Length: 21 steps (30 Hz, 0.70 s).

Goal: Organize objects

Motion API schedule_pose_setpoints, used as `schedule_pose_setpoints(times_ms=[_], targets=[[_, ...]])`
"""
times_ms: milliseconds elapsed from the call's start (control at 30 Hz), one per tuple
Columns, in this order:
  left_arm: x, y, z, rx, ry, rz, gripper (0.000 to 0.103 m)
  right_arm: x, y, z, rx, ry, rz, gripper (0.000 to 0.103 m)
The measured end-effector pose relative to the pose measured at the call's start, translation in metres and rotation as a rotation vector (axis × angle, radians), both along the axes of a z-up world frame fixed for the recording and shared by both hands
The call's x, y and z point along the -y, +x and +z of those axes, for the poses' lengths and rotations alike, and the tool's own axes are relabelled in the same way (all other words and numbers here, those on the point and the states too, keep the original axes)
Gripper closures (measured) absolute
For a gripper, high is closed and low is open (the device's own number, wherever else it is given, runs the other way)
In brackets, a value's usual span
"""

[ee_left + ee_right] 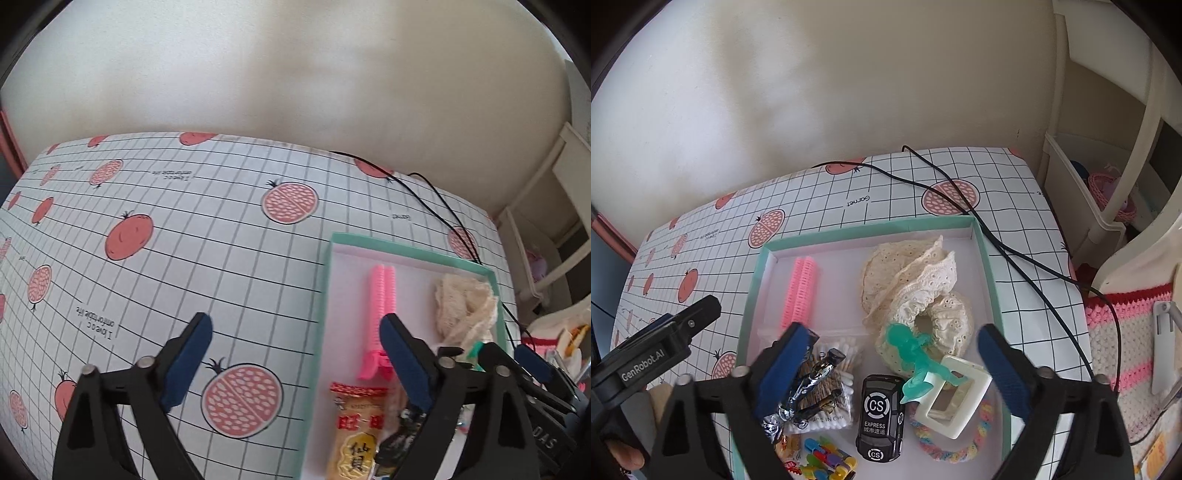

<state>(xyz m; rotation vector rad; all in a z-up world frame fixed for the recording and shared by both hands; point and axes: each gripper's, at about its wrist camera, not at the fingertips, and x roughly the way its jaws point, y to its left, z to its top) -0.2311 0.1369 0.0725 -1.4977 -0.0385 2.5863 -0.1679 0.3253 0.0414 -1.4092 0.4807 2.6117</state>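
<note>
tray: shallow mint-green cardboard tray (991, 280) on the pomegranate-print grid tabletop (221, 240); everything I can see to sort already lies inside it.
target (my guess): green translucent plastic figurine (916, 360), lying across the white square plastic frame (955, 395) and touching the cream lace scrunchie (938, 317).
bearing: straight ahead and below my right fingers (892, 365), between them; long axis runs diagonally across the gap.
nearer hand: right. My left fingers (295, 363) straddle the tray's left wall, by the pink ribbed hair roller (382, 295).
fingers: both pairs spread wide, nothing clamped.
pose: both pitched steeply down.
</note>
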Motion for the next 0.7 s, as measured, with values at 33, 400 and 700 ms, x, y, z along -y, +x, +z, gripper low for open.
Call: schedule_pose_setpoints(times_ms=[33, 400, 700], targets=[[0.001, -0.001, 0.000, -0.004, -0.006, 0.008, 0.004, 0.000, 0.000, 0.000, -0.001, 0.001, -0.001, 0.003], [0.013, -0.002, 0.005, -0.042, -0.012, 0.051, 0.002, 0.003, -0.001, 0.002, -0.013, 0.009, -0.003, 0.000], [0.024, 0.001, 0.015, -0.071, 0.032, 0.064, 0.002, 0.014, 0.000, 0.005, -0.012, 0.014, 0.010, 0.000]])
